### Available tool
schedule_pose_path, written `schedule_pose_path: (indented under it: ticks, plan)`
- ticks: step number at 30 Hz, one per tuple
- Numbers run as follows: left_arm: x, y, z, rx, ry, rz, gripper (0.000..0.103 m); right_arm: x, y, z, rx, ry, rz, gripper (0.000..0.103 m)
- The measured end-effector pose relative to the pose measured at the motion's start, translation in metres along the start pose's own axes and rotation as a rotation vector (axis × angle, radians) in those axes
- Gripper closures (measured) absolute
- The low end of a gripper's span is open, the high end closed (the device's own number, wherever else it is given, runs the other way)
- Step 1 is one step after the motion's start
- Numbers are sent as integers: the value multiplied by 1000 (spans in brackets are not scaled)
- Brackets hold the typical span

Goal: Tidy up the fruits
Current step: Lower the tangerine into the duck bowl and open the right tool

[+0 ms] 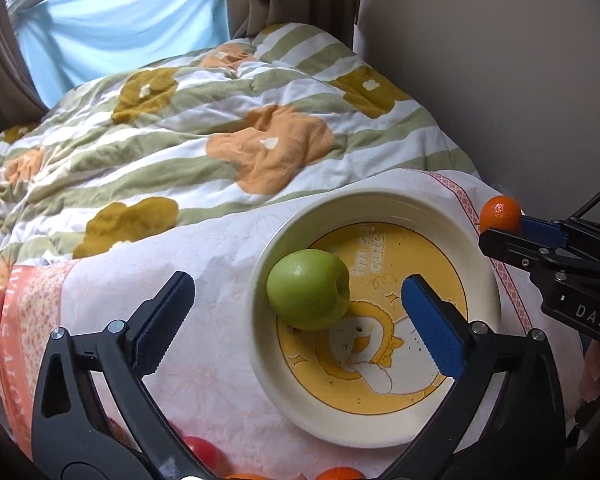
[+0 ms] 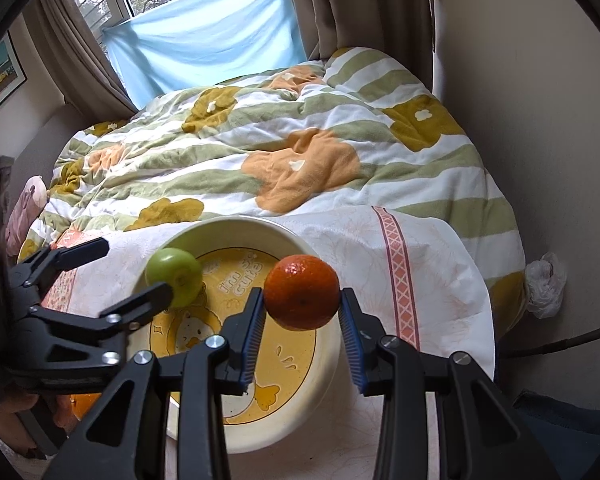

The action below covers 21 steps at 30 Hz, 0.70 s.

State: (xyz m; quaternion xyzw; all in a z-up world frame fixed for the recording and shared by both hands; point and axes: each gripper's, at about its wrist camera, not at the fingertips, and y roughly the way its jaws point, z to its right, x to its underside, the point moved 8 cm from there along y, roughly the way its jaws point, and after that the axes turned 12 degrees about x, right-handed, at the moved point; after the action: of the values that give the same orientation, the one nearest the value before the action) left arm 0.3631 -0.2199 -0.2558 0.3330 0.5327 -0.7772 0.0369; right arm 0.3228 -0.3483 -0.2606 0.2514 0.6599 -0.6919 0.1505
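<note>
A green apple (image 1: 308, 294) lies in the cream plate with a yellow duck print (image 1: 380, 208), at its left side. My left gripper (image 1: 296, 300) is open, its jaws wide on either side of the apple, hovering just above the plate. My right gripper (image 2: 302, 300) is shut on an orange (image 2: 302, 291) and holds it above the plate's right rim (image 2: 332, 344). The orange also shows in the left wrist view (image 1: 500, 214), past the plate's right edge. The apple also shows in the right wrist view (image 2: 174, 276).
The plate sits on a white and pink cloth (image 1: 204, 272) laid over a striped flowered quilt (image 1: 220, 128). A red fruit (image 1: 202, 450) and more oranges (image 1: 338, 473) lie at the near edge. A wall (image 2: 540, 100) is on the right, with a white bag (image 2: 546, 284) beside the bed.
</note>
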Motion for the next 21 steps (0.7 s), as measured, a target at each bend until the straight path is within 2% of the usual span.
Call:
schedule_pose_path:
  ticks: [11,21]
  plan:
    - [21,-22,-18,-37,-62,6,0,0,17,-36,-96,-91,-18,69]
    - [38,-29,-31,-74,-101,10,0,1,47,-52,-124,-193,-36,69]
